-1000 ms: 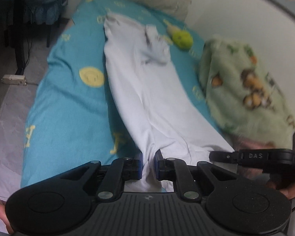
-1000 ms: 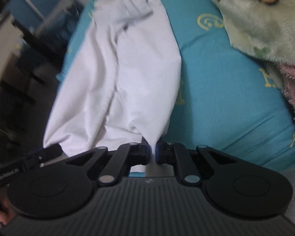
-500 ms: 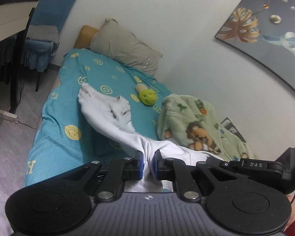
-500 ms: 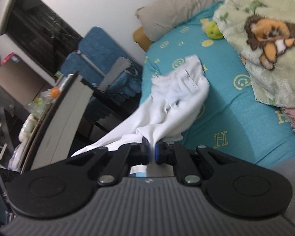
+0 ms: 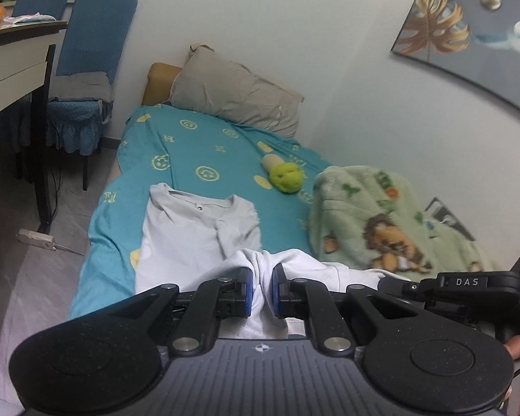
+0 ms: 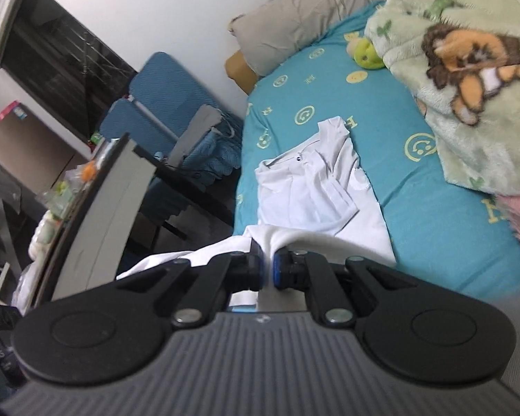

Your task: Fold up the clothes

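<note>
I hold the white cotton collared shirt (image 5: 194, 239), lower centre on the turquoise patterned bedsheet (image 5: 208, 159); left gripper (image 5: 260, 291) and right gripper (image 6: 267, 267) each pinch its hem, raised for folding collarward.

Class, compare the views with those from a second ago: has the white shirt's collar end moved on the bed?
Yes. The white shirt collar end now lies farther from the green plush toy, nearer the bed's foot, both grippers pinching its hem.
</note>
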A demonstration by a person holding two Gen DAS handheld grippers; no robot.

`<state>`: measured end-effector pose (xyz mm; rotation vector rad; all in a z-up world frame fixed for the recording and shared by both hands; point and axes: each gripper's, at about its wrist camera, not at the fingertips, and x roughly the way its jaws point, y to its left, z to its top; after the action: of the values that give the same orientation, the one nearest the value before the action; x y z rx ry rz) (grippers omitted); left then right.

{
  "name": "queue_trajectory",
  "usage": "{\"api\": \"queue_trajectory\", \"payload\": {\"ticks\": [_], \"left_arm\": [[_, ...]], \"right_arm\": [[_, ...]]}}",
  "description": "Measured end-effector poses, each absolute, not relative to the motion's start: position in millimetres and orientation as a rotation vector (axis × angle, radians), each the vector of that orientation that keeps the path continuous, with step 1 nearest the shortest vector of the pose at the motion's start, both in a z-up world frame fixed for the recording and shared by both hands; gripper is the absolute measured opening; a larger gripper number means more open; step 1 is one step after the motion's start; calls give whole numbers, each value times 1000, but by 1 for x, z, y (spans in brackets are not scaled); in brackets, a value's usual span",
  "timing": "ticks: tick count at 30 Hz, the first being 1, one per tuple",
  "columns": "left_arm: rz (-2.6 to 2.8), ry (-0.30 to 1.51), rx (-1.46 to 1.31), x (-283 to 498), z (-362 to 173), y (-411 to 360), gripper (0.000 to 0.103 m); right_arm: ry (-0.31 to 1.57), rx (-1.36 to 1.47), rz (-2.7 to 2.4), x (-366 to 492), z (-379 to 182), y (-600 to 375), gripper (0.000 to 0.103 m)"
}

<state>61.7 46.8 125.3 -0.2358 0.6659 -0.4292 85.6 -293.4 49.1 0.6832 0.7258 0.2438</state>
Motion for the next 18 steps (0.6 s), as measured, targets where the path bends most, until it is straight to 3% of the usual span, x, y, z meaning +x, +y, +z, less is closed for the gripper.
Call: {"api": "queue_trajectory", "payload": {"ticks": [18], "left_arm": [[-285,727,-58,257,-51,22,13]], "right_arm": [[861,407,155,262,-95,-246,9]]}}
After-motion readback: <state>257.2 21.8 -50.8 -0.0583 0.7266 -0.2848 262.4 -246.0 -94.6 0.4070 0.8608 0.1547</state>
